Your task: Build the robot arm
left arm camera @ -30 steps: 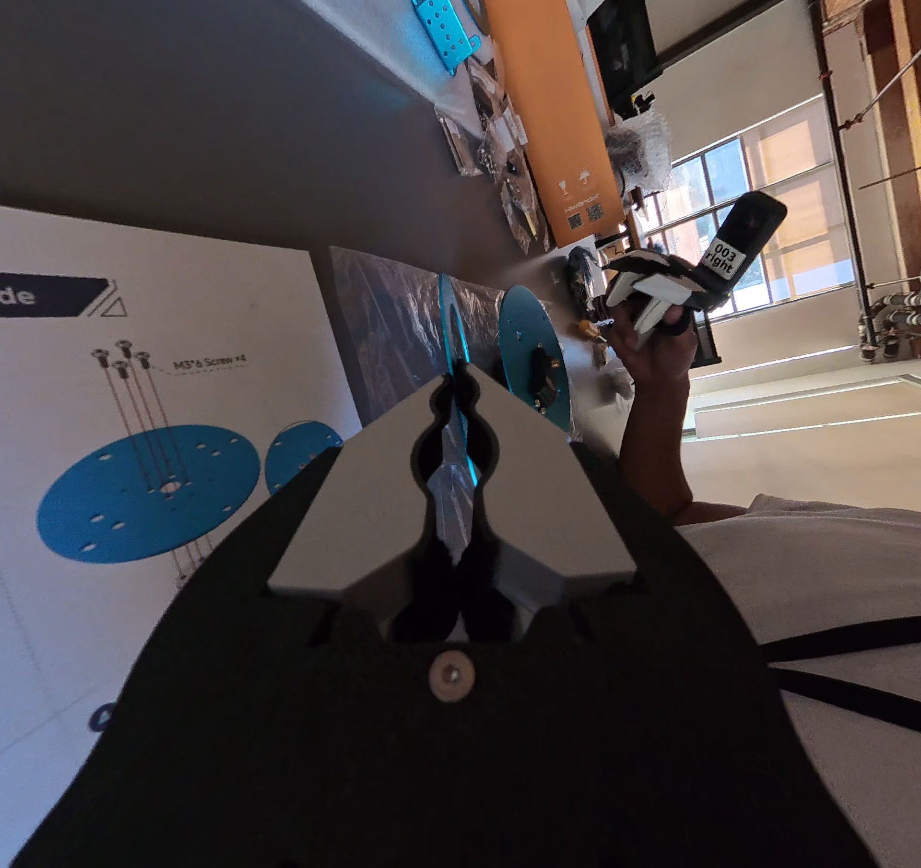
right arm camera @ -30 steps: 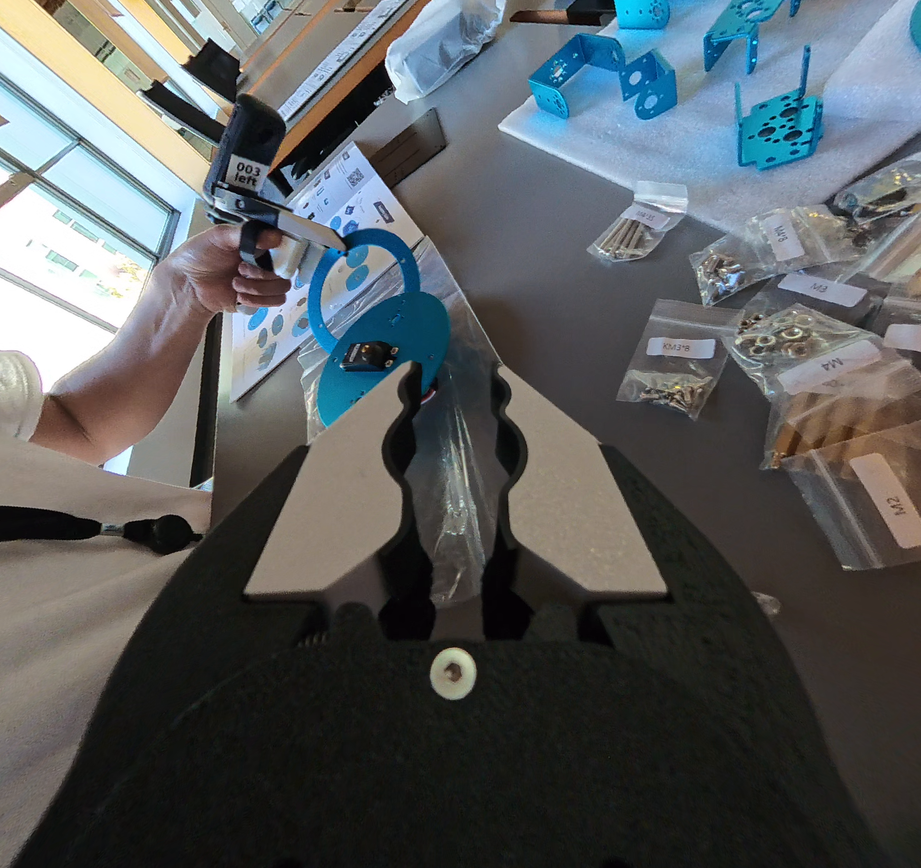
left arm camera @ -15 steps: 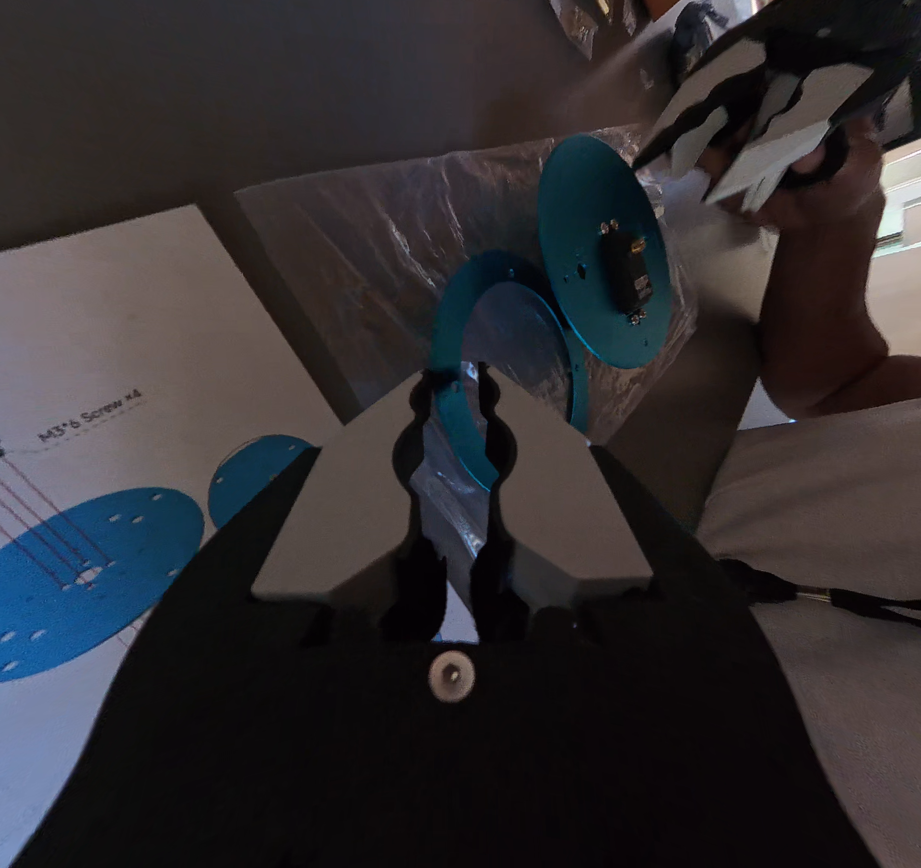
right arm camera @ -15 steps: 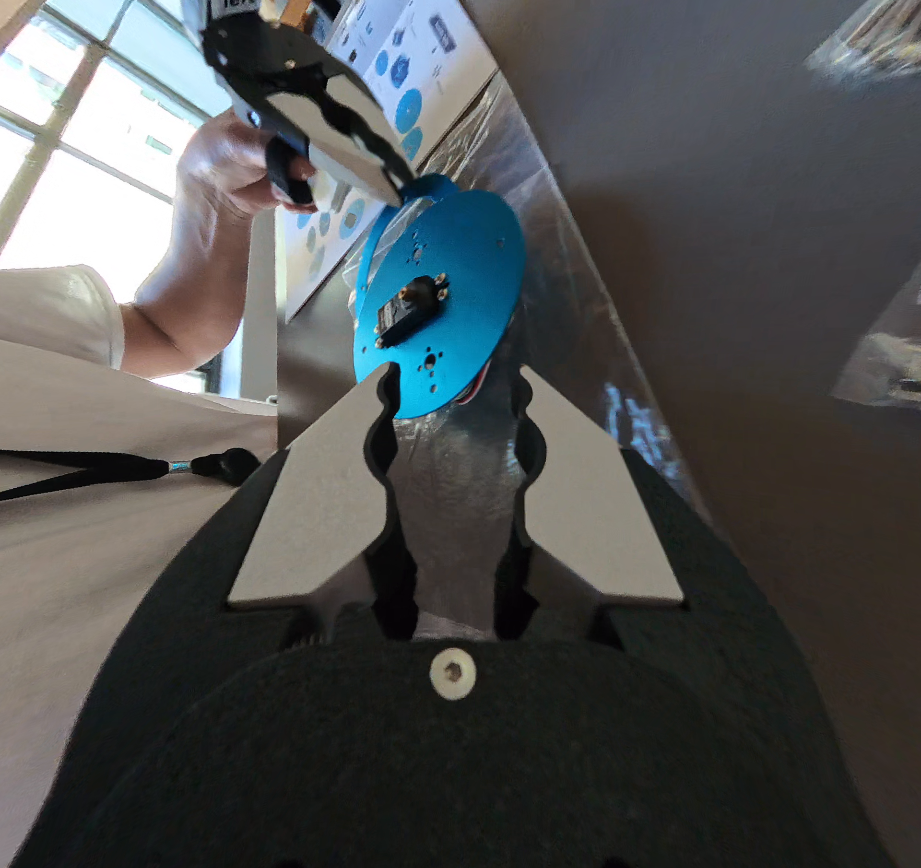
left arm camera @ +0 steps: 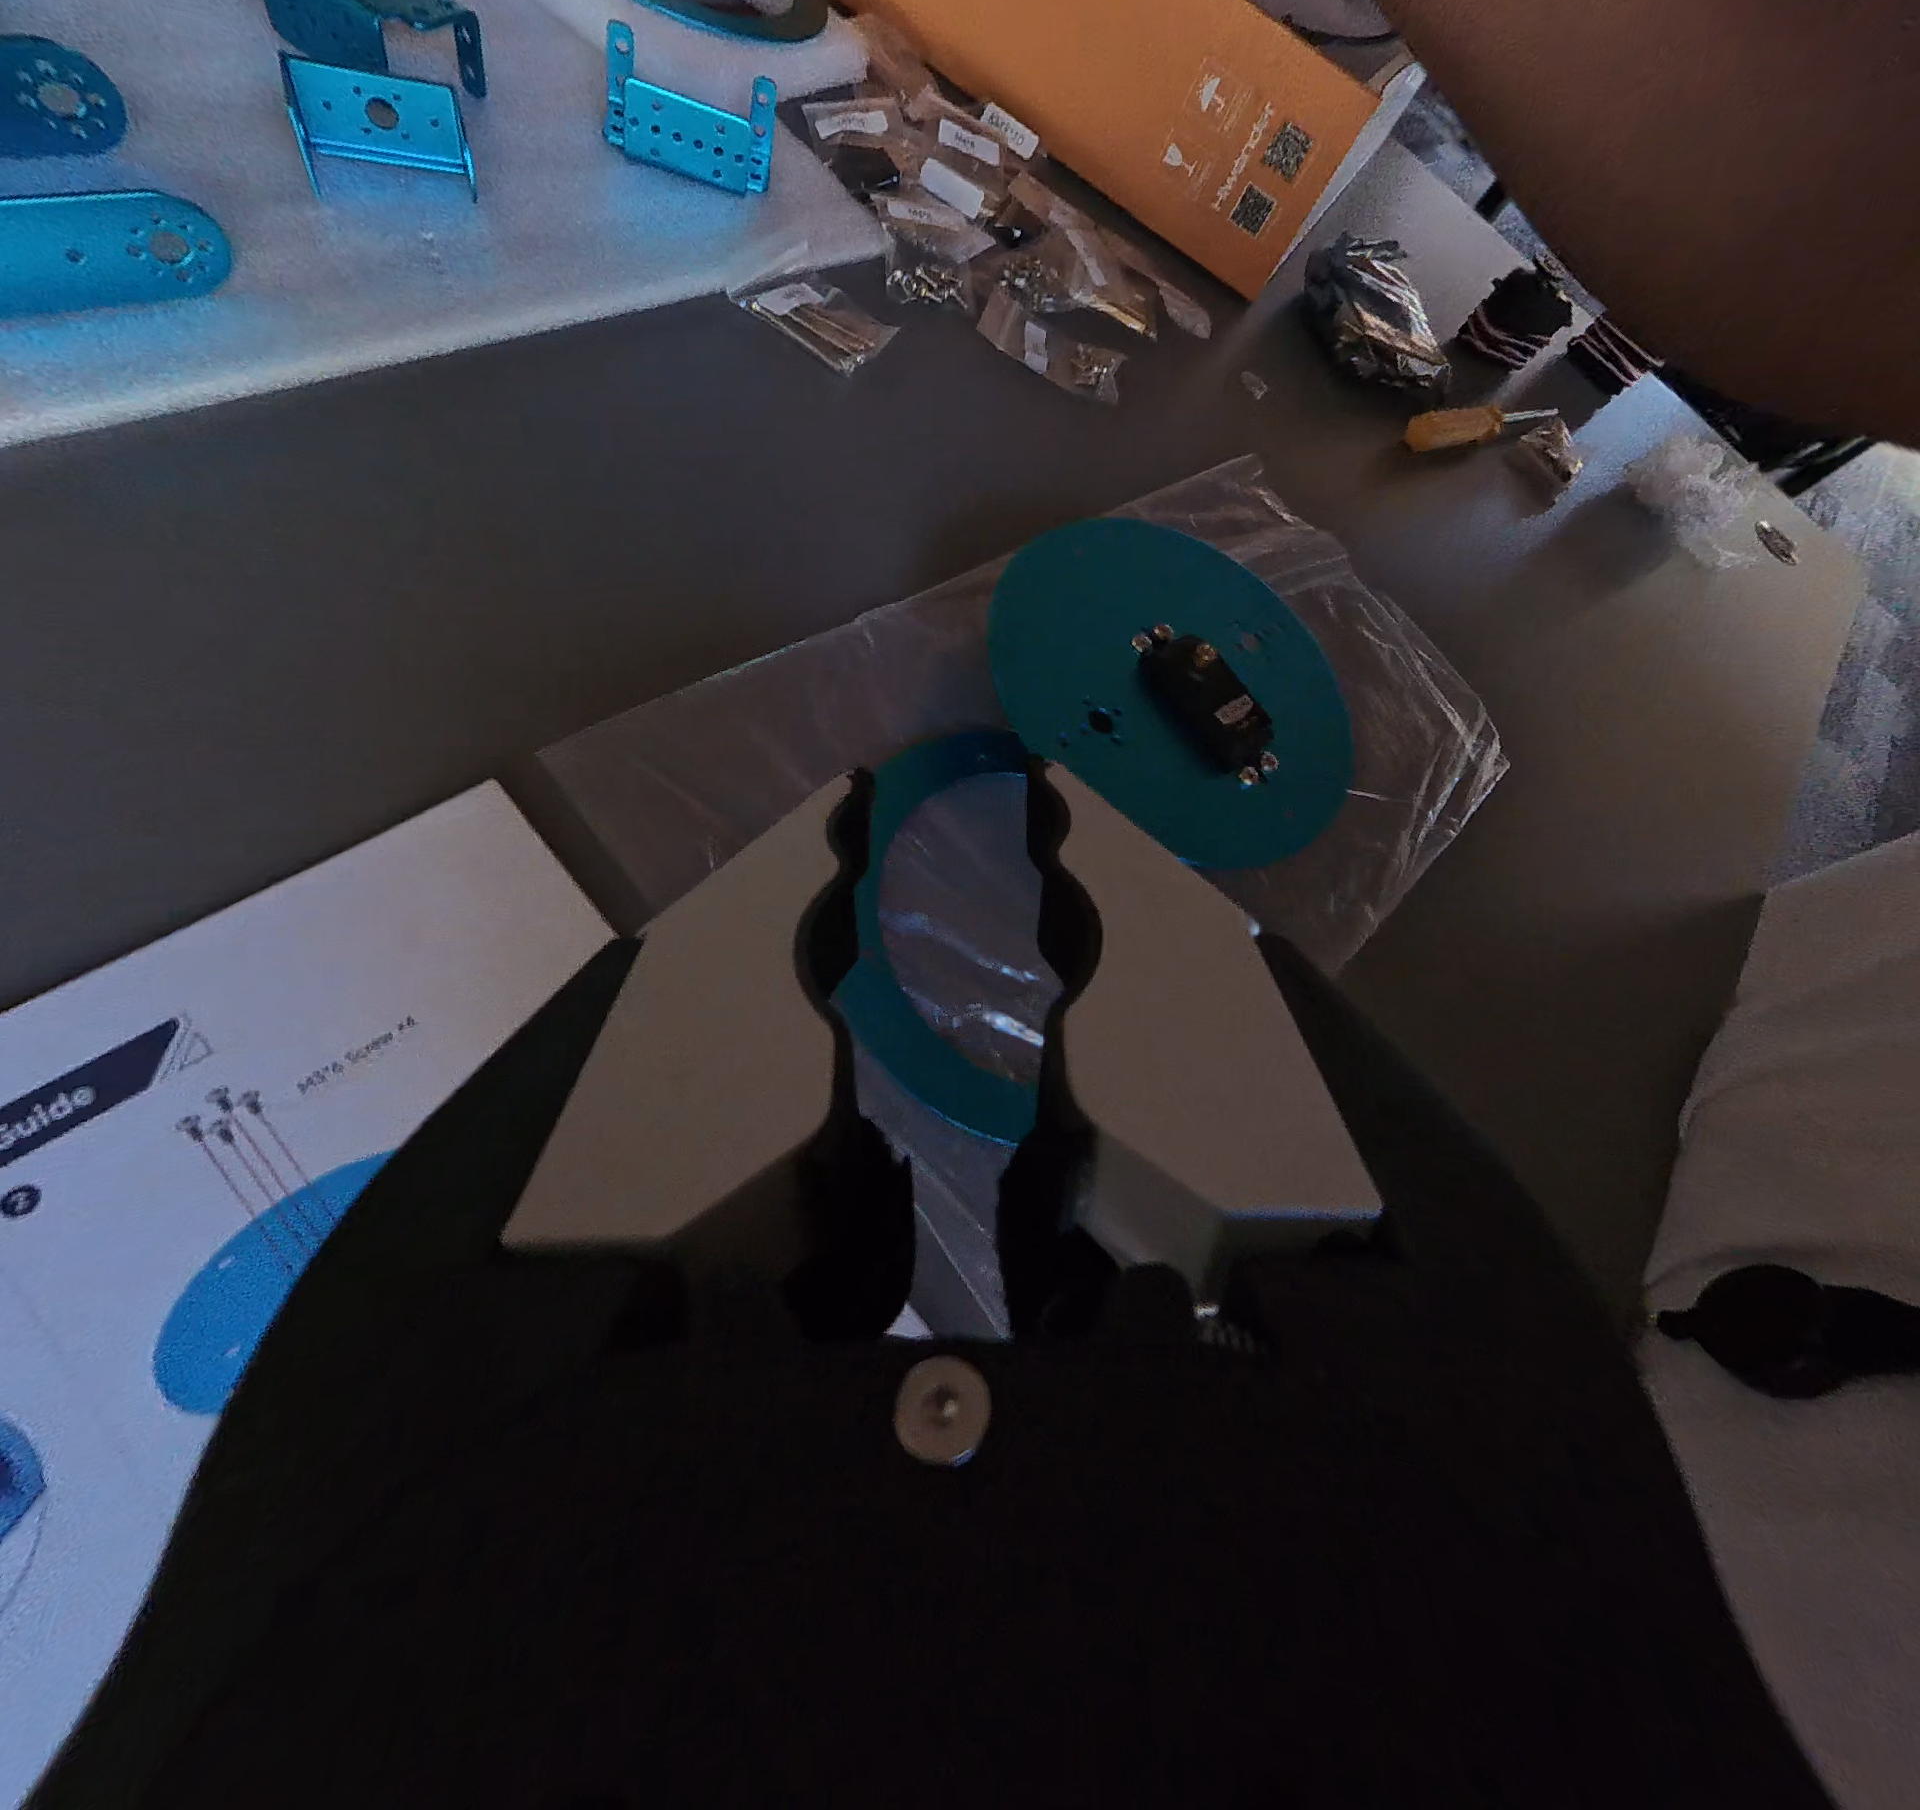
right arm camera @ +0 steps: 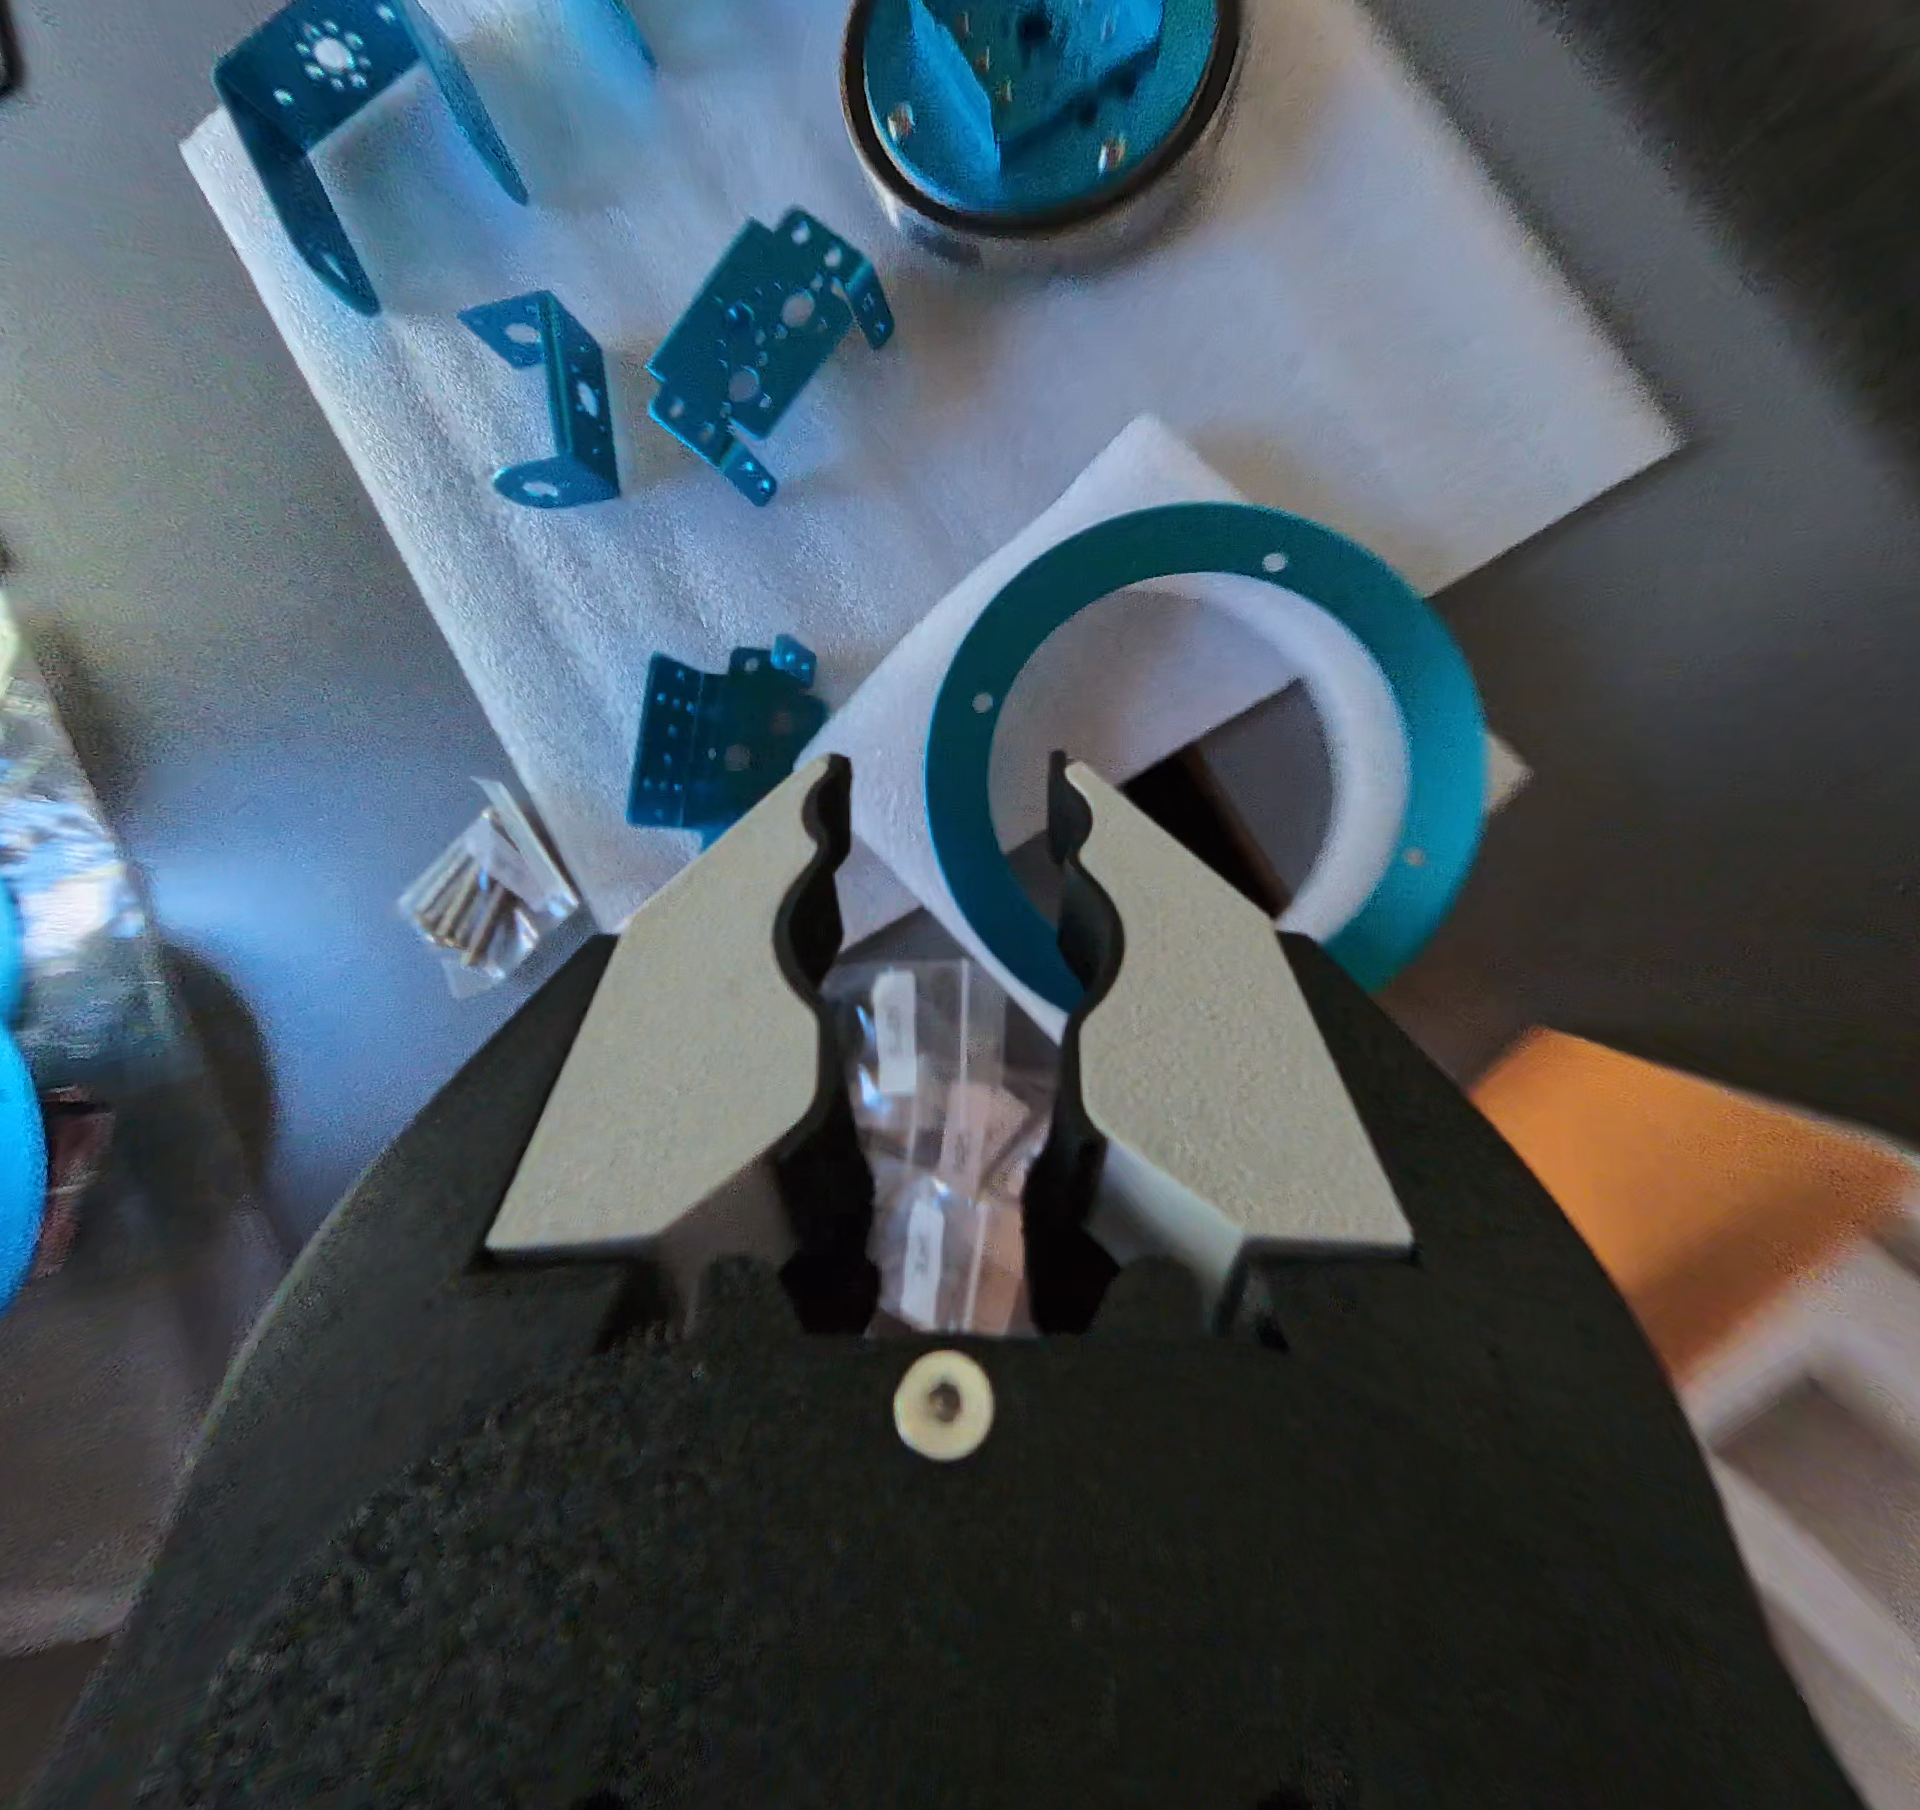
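Observation:
My left gripper (left arm camera: 948, 778) is open just above a blue ring (left arm camera: 925, 1064) that lies flat on a clear plastic bag (left arm camera: 1382, 680); the ring shows through the gap between the fingers. A blue disc (left arm camera: 1101, 680) with a black servo (left arm camera: 1205, 695) lies on the bag, overlapping the ring's far right edge. My right gripper (right arm camera: 951, 773) is open and empty, above a second blue ring (right arm camera: 1444, 721) on a white foam pad. Its right fingertip overlaps that ring's near edge in the picture. Small screw bags (right arm camera: 935, 1064) show under the fingers.
A white foam sheet (right arm camera: 1143, 358) carries blue brackets (right arm camera: 769, 347) and a round blue assembly (right arm camera: 1039, 46). A printed instruction sheet (left arm camera: 312, 981) lies at the left, an orange box (left arm camera: 1091, 67) and screw bags (left arm camera: 977, 233) farther off. A person's arm (left arm camera: 1662, 98) crosses the upper right. Tip to tip, the grippers are about 35 cm apart. It is some 8 cm from my left tips to the blue disc (left arm camera: 1101, 680).
My left gripper has opened and let go of the blue ring, which now lies on the bag. My right gripper has swung away from the disc to over the foam and second ring.

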Demonstrator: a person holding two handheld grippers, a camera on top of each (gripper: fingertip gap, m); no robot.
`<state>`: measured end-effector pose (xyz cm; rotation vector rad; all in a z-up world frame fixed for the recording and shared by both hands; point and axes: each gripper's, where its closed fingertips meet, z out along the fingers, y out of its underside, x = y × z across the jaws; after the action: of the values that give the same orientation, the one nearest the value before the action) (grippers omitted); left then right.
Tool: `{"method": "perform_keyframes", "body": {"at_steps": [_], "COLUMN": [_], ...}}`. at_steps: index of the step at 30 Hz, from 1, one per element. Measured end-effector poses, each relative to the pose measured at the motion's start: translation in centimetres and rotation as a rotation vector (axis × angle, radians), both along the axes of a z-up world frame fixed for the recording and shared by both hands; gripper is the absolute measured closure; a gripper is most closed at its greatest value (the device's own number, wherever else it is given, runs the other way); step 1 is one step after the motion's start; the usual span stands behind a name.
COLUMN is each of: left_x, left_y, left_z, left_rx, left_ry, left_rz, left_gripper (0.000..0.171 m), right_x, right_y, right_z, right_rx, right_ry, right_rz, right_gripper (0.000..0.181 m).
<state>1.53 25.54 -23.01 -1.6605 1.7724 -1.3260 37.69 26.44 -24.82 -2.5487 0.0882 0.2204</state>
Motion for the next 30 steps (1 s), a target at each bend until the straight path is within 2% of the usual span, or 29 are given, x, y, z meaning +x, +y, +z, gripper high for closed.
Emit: {"method": "perform_keyframes", "body": {"at_steps": [2,7,9,15,18,19,21,23,24,26,28,30], "left_x": [-1.5,-5.3,-6.4,-7.8,-7.8,-7.7,-7.6,-7.3,-7.1,-6.5,-5.7,-4.4], "left_y": [-0.2,0.0,0.5,1.4,1.5,1.4,1.2,0.7,0.4,-0.1,-0.6,-1.2], "left_z": [0.4,0.7,0.8,2.2,2.7,2.8,3.0,3.0,2.9,2.7,2.1,1.3], "left_rx": [0.02,0.019,0.007,-0.006,0.01,0.014,0.02,0.019,0.015,0.003,-0.011,-0.037], "left_ry": [-0.039,-0.091,-0.098,-0.144,-0.151,-0.153,-0.156,-0.157,-0.155,-0.148,-0.125,-0.072], "left_rz": [0.029,0.114,0.146,0.182,0.181,0.177,0.167,0.149,0.136,0.109,0.087,0.045], "left_gripper": [0.142,0.143,0.143,0.143,0.143,0.143,0.143,0.143,0.143,0.143,0.143,0.143], "right_x": [0.0,-0.1,-0.7,-0.7,-1.6,-3.1,-8.6,-15.5,-18.3,-22.8,-26.3,-29.1], "right_y": [1.2,0.8,1.0,-0.3,-0.7,-1.3,-3.8,-8.9,-11.6,-16.4,-20.7,-23.3], "right_z": [-1.5,-4.2,-3.4,-2.9,0.4,2.2,5.6,7.4,7.6,6.8,4.6,1.8], "right_rx": [-0.069,-0.218,-0.203,-0.247,-0.161,-0.122,-0.064,-0.09,-0.117,-0.184,-0.252,-0.304], "right_ry": [0.144,0.294,0.357,0.269,0.212,0.193,0.162,0.154,0.138,0.137,0.147,0.17], "right_rz": [0.002,-0.02,-0.008,0.011,0.026,0.079,0.269,0.507,0.575,0.605,0.606,0.577], "right_gripper": [0.142,0.142,0.169,0.169,0.169,0.169,0.169,0.169,0.169,0.169,0.169,0.169]}}
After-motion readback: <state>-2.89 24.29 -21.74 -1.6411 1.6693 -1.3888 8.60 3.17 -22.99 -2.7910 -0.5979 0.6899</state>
